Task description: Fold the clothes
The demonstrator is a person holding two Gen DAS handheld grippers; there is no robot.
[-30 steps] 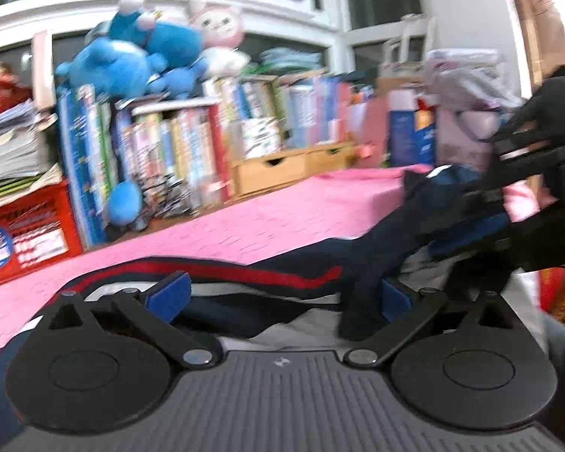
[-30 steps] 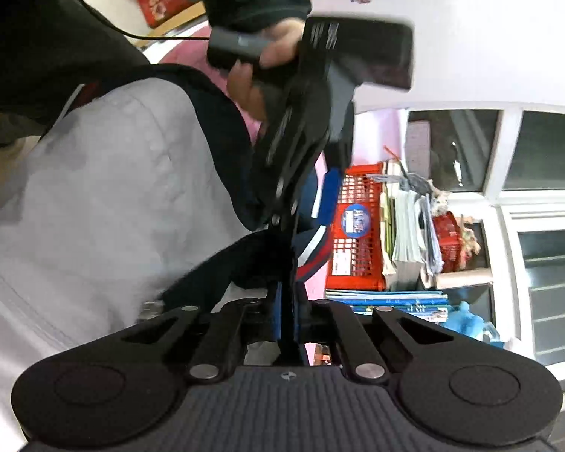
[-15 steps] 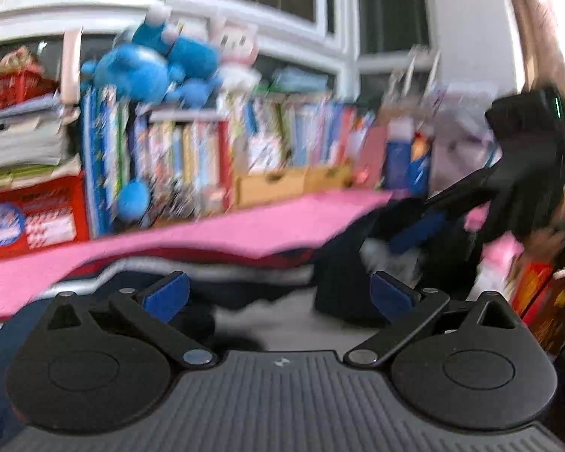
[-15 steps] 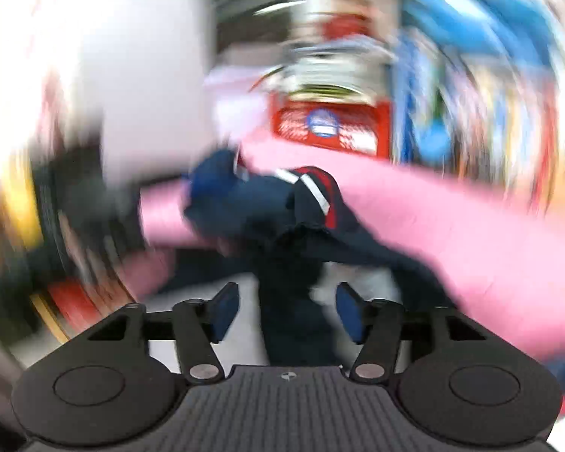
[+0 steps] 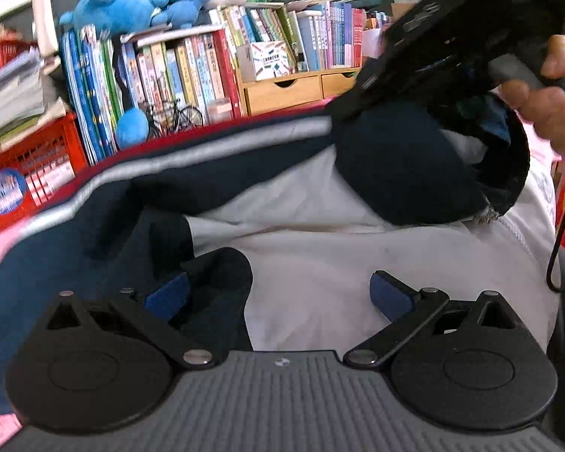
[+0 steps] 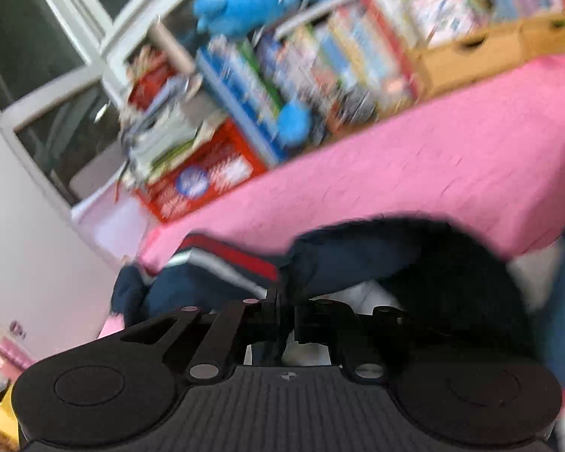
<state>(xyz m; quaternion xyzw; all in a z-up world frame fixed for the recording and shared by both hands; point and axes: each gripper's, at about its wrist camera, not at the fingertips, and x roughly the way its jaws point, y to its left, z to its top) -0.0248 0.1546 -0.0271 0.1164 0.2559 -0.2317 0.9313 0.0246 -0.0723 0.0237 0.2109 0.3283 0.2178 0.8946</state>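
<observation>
On the pink-covered bed (image 6: pixel 452 173) we see a navy garment (image 5: pixel 75 263) with a pale grey lining (image 5: pixel 320 263) and a red and grey stripe (image 5: pixel 207 139), spread right under and ahead of the left hand-held gripper (image 5: pixel 278 293). Our left hand-held gripper hovers low over it with its blue-padded fingers (image 5: pixel 167 295) wide apart; a dark fold of the cloth lies beside the left pad, the pale lining fills the gap, and nothing is pinched. Further right in that view, our right hand (image 5: pixel 546 113) holds the right hand-held gripper (image 5: pixel 361 109) by its handle, its tip at the navy collar part of the garment. In the blurred right wrist view, the right hand-held gripper (image 6: pixel 282 301) has its fingers drawn together, and navy cloth bunches right at their tips, seemingly nipped between them. Behind the bed we see a row of books (image 5: pixel 192 67), a red crate (image 5: pixel 30 173) and blue plush toys (image 5: pixel 132 0)
</observation>
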